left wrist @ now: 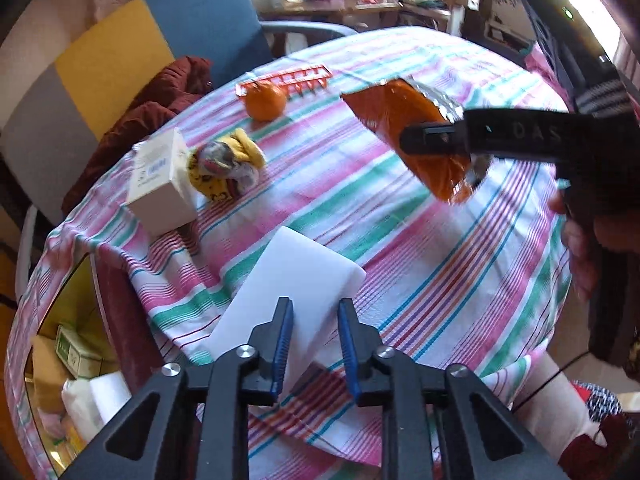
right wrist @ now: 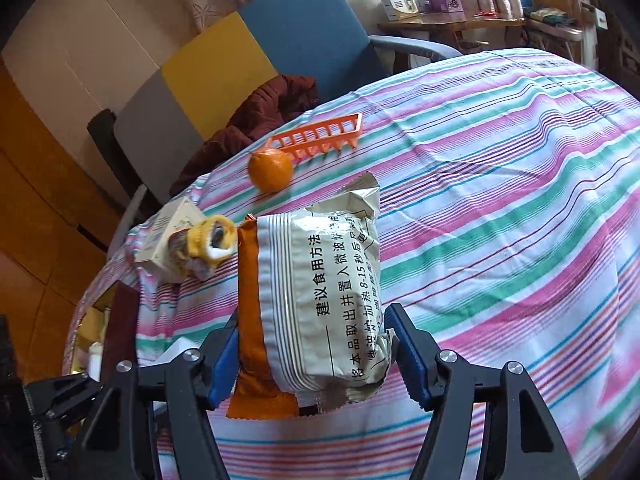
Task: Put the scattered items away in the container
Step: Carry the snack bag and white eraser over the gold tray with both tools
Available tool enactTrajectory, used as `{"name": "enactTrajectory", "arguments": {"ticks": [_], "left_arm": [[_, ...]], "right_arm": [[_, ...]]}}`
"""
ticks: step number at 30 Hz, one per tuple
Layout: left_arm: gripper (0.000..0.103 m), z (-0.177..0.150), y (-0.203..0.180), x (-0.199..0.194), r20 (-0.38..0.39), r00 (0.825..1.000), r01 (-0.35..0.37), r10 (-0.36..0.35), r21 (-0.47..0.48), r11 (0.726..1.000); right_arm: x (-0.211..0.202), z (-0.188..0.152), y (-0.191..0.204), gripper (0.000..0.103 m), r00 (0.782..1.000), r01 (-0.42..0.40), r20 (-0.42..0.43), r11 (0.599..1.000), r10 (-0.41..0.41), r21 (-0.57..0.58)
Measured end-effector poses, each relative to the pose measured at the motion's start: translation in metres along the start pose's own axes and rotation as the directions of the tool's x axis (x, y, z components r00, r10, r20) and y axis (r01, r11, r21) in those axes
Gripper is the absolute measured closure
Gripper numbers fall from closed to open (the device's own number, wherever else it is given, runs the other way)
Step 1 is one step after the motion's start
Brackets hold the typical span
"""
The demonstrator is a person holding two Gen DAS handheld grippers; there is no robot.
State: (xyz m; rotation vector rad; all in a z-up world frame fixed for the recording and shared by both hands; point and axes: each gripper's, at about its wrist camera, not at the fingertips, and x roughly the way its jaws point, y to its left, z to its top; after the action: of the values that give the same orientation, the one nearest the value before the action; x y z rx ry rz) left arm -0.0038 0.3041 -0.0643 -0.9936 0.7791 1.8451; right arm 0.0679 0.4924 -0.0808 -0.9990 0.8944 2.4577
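Observation:
My right gripper [right wrist: 310,344] is shut on an orange and white snack packet [right wrist: 320,300] and holds it above the striped table; the packet [left wrist: 416,128] and gripper also show in the left wrist view. My left gripper [left wrist: 314,334] is open, over a white flat block [left wrist: 292,292] lying on the cloth. An orange [left wrist: 266,100], an orange plastic rack [left wrist: 296,78], a white box [left wrist: 160,184] and a yellow patterned sock bundle [left wrist: 224,166] lie on the table. The open container [left wrist: 76,344] sits at the table's left edge, holding several items.
The table wears a striped cloth [left wrist: 400,260]. A dark red jacket [left wrist: 152,112] lies on a chair with blue, yellow and grey panels [left wrist: 132,40] beyond the table's far-left edge. A cluttered desk [right wrist: 448,20] stands behind.

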Motion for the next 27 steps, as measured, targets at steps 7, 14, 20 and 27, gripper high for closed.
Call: {"name": "enactTrajectory", "arguments": {"ticks": [7, 14, 20, 27], "left_arm": [[0.091, -0.013, 0.029, -0.043, 0.133, 0.991, 0.056, -0.032, -0.182, 0.982], [0.092, -0.039, 0.067, -0.086, 0.228, 0.974, 0.075, -0.001, -0.318, 0.945], [0.098, -0.079, 0.114, -0.121, 0.231, 0.964, -0.015, 0.129, -0.439, 0.898], [0.098, -0.132, 0.177, -0.110, 0.137, 0.976, -0.057, 0.172, -0.598, 0.799]], "right_arm": [[-0.016, -0.006, 0.036, 0.036, 0.997, -0.080, -0.002, 0.996, 0.080, -0.026], [-0.023, -0.011, 0.092, 0.037, 0.985, -0.174, -0.027, 0.980, 0.172, -0.096], [-0.006, -0.021, 0.162, 0.037, 0.960, -0.274, -0.108, 0.947, 0.259, -0.165], [0.046, -0.036, 0.255, 0.037, 0.939, -0.324, -0.205, 0.912, 0.277, -0.252]]}}
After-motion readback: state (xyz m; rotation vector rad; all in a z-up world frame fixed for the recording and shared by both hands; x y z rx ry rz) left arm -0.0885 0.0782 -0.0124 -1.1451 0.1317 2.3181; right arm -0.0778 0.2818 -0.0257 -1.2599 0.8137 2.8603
